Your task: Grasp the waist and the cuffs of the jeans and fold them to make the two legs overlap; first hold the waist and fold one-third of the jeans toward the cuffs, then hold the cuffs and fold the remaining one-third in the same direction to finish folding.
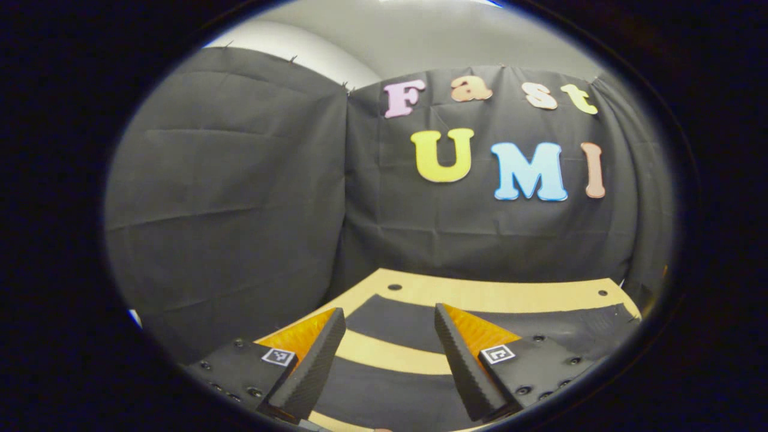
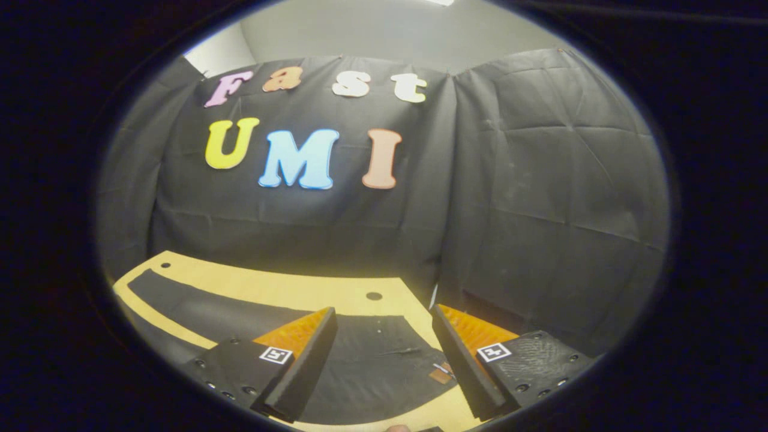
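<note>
Dark jeans lay flat on a wooden table, waist apparently rightward. Left gripper and right gripper hovered above, fingers apart, empty.

One jeans, two tools.

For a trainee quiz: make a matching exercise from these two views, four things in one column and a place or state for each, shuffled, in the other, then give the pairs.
Things:
1. jeans
2. table
3. left gripper
4. right gripper

Places or states:
A. open above the gap between the two legs
B. pale wood with small round holes
C. open above the waist end with its small tag
D. dark, spread flat, legs apart

Pairs: 1-D, 2-B, 3-A, 4-C
</note>
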